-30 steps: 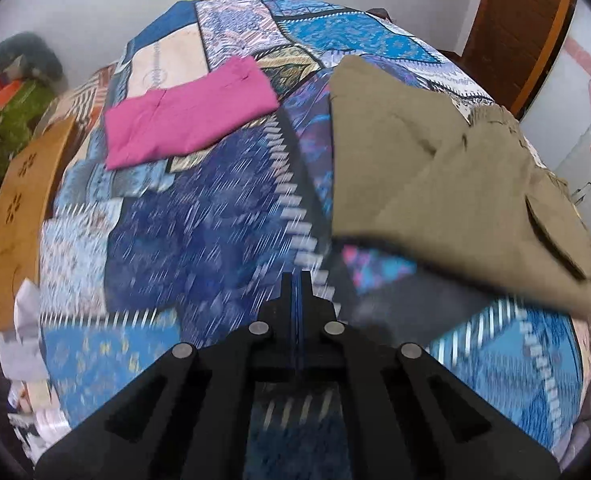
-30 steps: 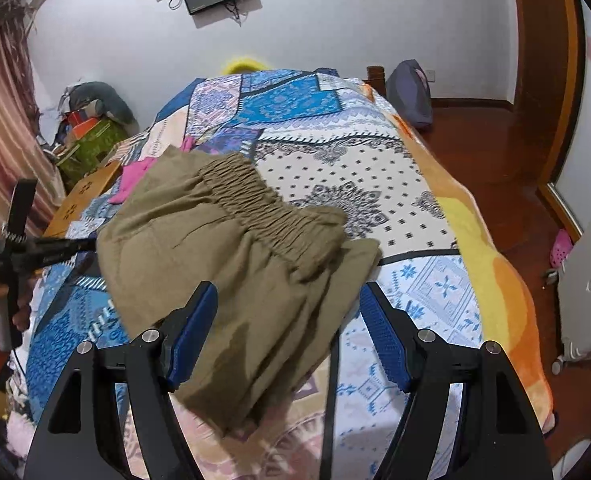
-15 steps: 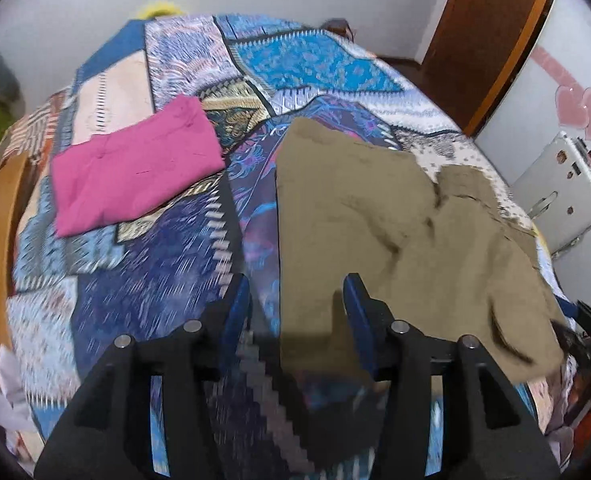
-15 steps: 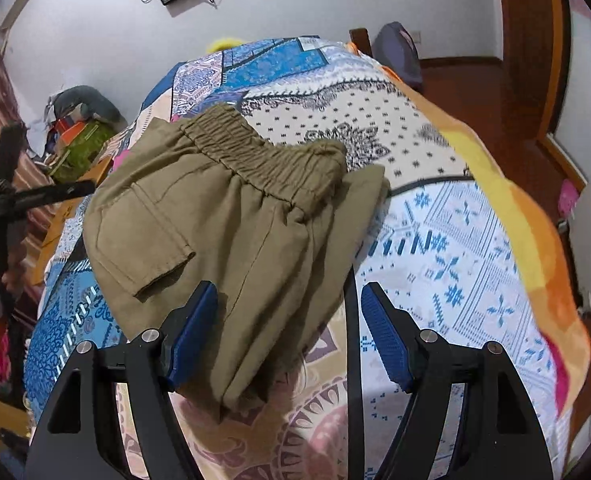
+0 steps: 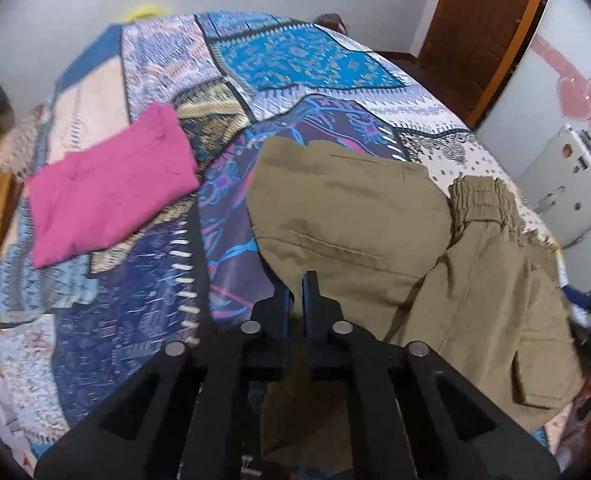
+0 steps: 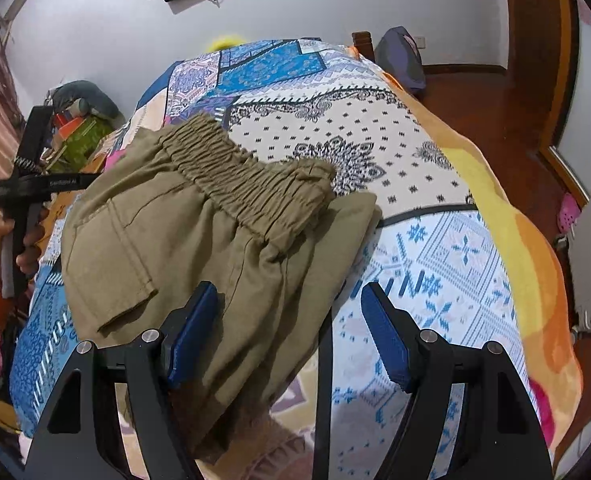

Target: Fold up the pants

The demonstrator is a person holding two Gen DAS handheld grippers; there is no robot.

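left wrist view: i'm pinching the near edge of the khaki pants (image 5: 355, 216) on the bed (image 5: 295, 56) in my left tool (image 5: 297, 292), jaws pressed together. right tool (image 6: 291, 328) is hovering spread over the other edge; next i judge it must clamp there for the fold.

Olive-khaki cotton pants with gathered elastic waistband (image 5: 359, 216) lie on patchwork-print bedspread (image 5: 295, 60), near bed's front edge. Folded pink fabric garment (image 5: 111, 196) on same bedspread, left of pants, apart from them. Left wrist view: left gripper (image 5: 297, 292) at pants' near edge. Right wrist view: waistband (image 6: 251, 176) at pants' far end, flap pocket (image 6: 107, 256) on left, right gripper (image 6: 291, 320) above near end.
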